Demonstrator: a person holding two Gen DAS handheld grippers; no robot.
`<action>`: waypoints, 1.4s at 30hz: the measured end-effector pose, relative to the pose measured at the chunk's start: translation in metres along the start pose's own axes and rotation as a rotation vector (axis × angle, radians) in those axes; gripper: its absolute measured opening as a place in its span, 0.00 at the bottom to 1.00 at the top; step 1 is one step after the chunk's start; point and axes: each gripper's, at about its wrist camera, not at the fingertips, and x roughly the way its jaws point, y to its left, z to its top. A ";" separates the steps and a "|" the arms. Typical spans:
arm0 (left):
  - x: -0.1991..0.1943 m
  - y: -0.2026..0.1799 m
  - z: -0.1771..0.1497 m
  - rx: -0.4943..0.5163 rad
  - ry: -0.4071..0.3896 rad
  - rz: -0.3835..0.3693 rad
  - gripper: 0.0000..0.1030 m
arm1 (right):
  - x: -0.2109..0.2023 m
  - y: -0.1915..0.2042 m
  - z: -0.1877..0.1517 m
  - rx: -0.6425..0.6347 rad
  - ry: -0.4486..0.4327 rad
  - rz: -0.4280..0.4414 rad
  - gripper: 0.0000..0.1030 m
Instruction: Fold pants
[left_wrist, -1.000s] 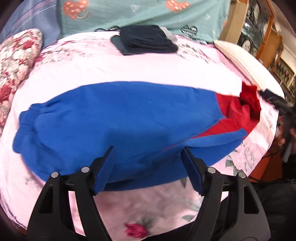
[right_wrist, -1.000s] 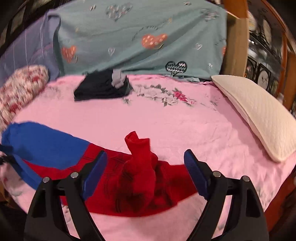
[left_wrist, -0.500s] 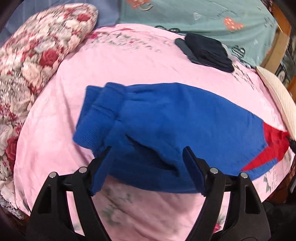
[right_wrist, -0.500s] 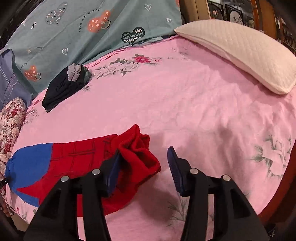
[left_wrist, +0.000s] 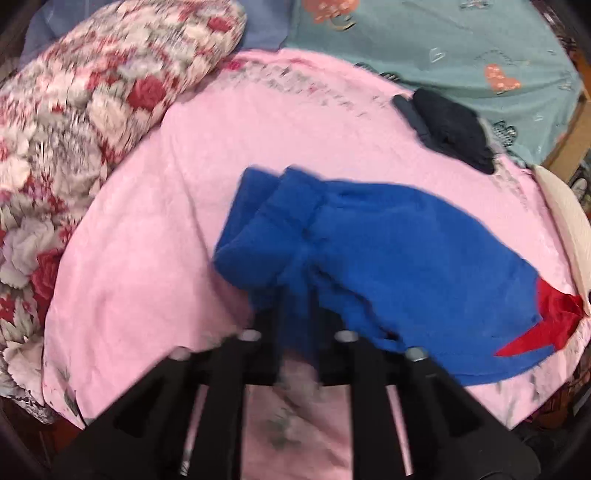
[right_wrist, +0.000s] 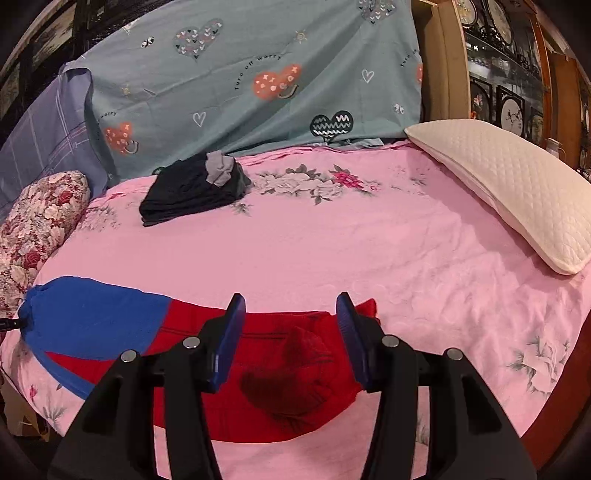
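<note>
Gripping the blue end of the pants (left_wrist: 388, 258) is where I am: my left hand-held gripper (left_wrist: 295, 317) has its jaws drawn close together with a bunch of the blue cuff fabric pinched between them (this view is smeared with motion, so I can't swear how deep the bite is). My right hand-held gripper (right_wrist: 291, 332) hangs released, jaws wide apart, just above the red end of the pants, where the cloth lies in a rumpled lump; I cannot tell whether the fingertips touch it.

The pants stretch along the near edge of the bed (right_wrist: 332, 243), blue part toward the left edge by the floral pillow (left_wrist: 92, 110), red part nearer the middle of that near edge. A folded dark pile (right_wrist: 192, 188) sits well apart at the far side, by the teal pillowcase (right_wrist: 258, 74), and a white pillow (right_wrist: 509, 184) lies along the right edge.

I judge this to be the start of a lengthwise fold, with one end grasped and the other not. Next I would lower the right jaws around the red waist lump and close on it, taking both layers, then lift the two ends evenly so the cloth doesn't twist.
</note>
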 end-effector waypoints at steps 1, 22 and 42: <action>-0.013 -0.008 0.000 0.013 -0.044 -0.007 0.62 | -0.004 0.003 0.001 -0.002 -0.013 0.010 0.54; 0.016 -0.041 -0.022 0.059 0.064 -0.017 0.53 | 0.043 0.031 -0.037 -0.090 0.289 0.171 0.53; -0.030 -0.165 -0.058 0.455 0.029 -0.219 0.72 | -0.008 -0.013 -0.019 0.086 0.121 0.235 0.63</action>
